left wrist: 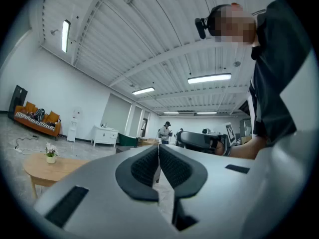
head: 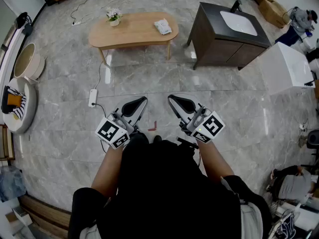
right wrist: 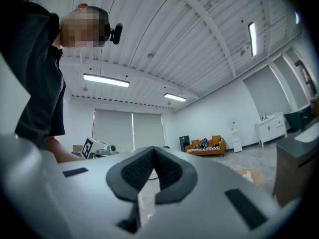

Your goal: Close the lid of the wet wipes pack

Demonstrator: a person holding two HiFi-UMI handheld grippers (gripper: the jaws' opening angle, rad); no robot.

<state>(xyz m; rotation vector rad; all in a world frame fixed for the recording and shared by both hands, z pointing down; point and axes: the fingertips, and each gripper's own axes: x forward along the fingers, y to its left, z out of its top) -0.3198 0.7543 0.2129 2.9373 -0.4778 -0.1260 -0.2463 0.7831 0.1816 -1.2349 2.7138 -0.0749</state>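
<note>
The wet wipes pack lies on the oval wooden tabletop, towards its right end as the head view shows it. It touches nothing else on that surface. It is too small there to tell how its lid sits. A small flower pot stands at the tabletop's opposite end, well apart from the pack.

Both tools are on the person's side of the tabletop, well short of it and over the grey tiled floor, held close to the person's body. The left tool is clenched. In the left gripper view its two ribbed pads meet at the tips with nothing between them. The right tool is likewise clenched on nothing, and in the right gripper view its pads are pressed together at the tips. Neither tool touches the pack or the tabletop.

The left gripper view catches the tabletop low at its left edge, with the flower pot on it. An orange sofa stands by the wall beyond.

A dark cabinet with a white sink stands just beside the tabletop's right end. A white power strip lies on the floor near the tabletop's left end, on the person's side of it.
</note>
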